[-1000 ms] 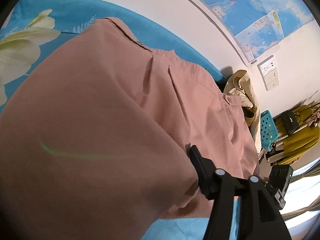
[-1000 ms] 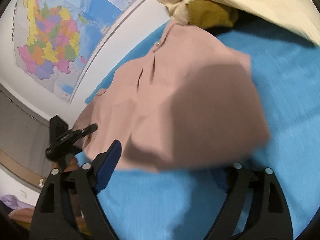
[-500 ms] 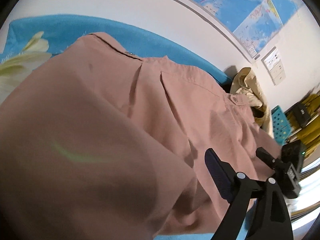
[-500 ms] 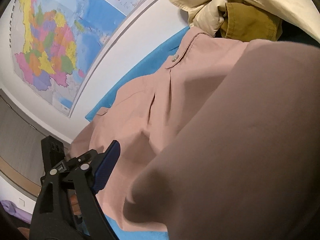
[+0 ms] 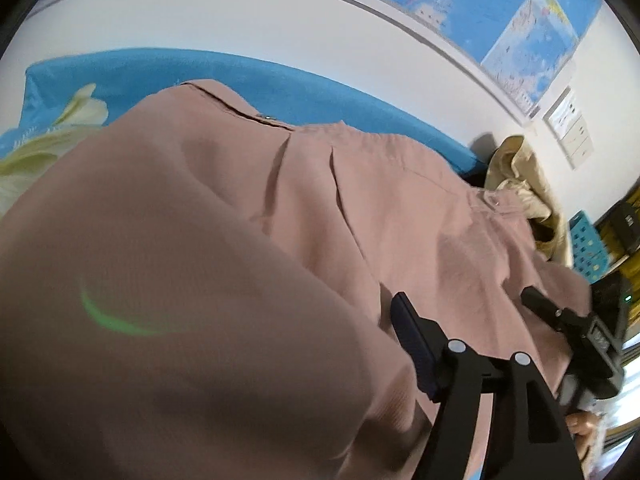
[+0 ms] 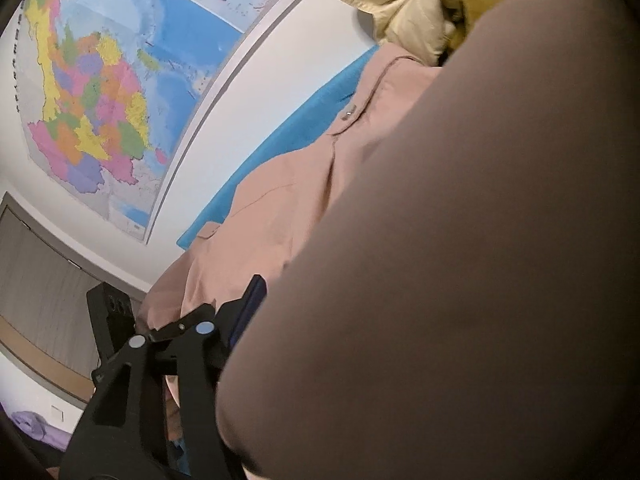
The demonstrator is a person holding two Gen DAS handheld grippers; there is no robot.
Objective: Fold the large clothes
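A large dusty-pink garment [image 5: 360,208] with a buttoned waistband lies on a blue bed sheet [image 5: 240,76]. A lifted fold of it drapes over my left gripper [image 5: 352,360] and hides the left finger; only the right finger [image 5: 412,344] shows. The jaws look shut on the cloth. In the right wrist view the same pink garment [image 6: 304,184] fills the frame. A raised fold covers my right gripper [image 6: 320,320], with only its left finger [image 6: 248,304] showing, shut on the cloth. Each gripper shows in the other's view, the right one [image 5: 560,320] and the left one [image 6: 180,326].
A heap of beige and mustard clothes [image 5: 520,184] lies at the bed's far end, also in the right wrist view [image 6: 420,20]. A wall with maps [image 6: 100,92] runs along the bed. A teal basket [image 5: 588,244] stands beyond the heap.
Both grippers have carried the garment's edge forward toward the waistband. The lifted fold now covers more of each view. The right gripper was open a second ago.
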